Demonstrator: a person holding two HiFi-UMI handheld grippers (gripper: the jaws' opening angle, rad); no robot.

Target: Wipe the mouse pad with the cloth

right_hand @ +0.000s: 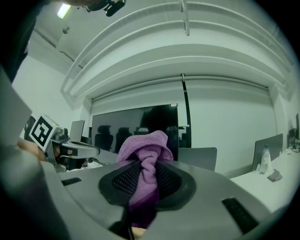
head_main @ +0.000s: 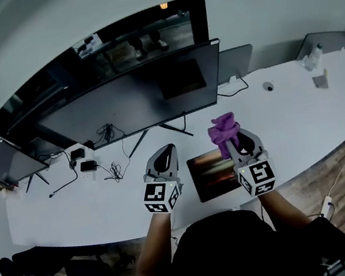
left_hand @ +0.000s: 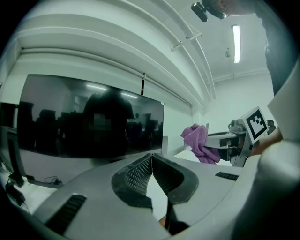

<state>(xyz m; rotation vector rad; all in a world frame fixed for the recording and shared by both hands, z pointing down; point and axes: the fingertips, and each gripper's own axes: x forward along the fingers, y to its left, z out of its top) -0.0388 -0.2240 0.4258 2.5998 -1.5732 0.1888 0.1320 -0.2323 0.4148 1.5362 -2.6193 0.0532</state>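
cloth (right_hand: pixel 143 146): purple, bunched, pinched by right hand-held gripper (right_hand: pixel 145 172), mid-frame, raised by the upper right of mouse pad (head_main: pixel 211 175) on counter (head_main: pixel 73 209) | left hand-held gripper (left_hand: pixel 151 165): pressed together, empty | handling: judged soft, light, limp; best gripped at the bunched middle

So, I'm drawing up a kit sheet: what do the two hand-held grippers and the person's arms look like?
The left hand-held gripper and the right hand-held gripper match: pale grey moulded shells, black textured pads, and a white cube with black square markers at each rear. No cable shows. The person wears a black top; the forearms are uncovered.
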